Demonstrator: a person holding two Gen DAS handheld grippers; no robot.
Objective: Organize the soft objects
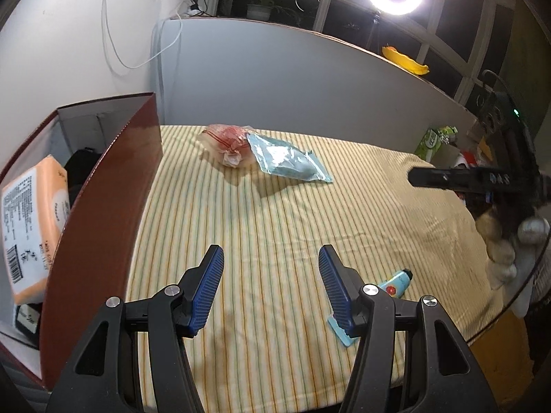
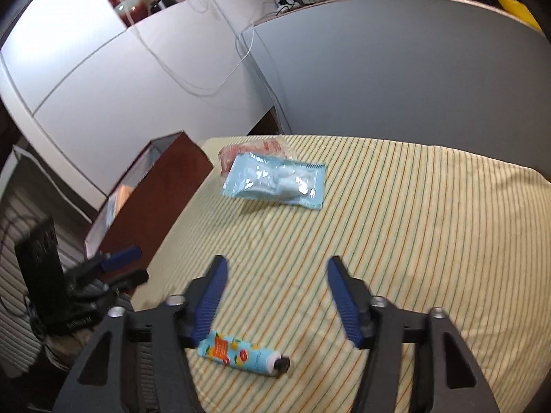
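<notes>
Both grippers are seen with jaws spread wide and nothing held between them; the left gripper (image 1: 270,261) hangs over bare striped cloth (image 1: 275,213) in the lower centre of its frame, and the right gripper (image 2: 277,272) likewise in its own. Three soft items are left on the cloth: a small tube (image 2: 241,352) at the bottom centre of the right wrist view, a pale blue packet (image 2: 275,180) at upper centre, and a reddish clear bag (image 2: 241,151) touching the packet's far edge and partly covered by it. The dark red box (image 1: 103,213) is open at the left of the left wrist view; an orange pack (image 1: 31,220) is already lodged inside it. The tube is judged the governing item: it lies just below and slightly left of the right jaws, its long axis running left to right across the frame, black cap toward the right; a grasp across its narrow width would call for the jaws to be turned roughly a quarter and brought back toward the near edge. In the left wrist view the tube (image 1: 396,280) appears just beyond the right finger, so neither gripper is placed squarely over it; which one is nearer cannot be settled with confidence.
</notes>
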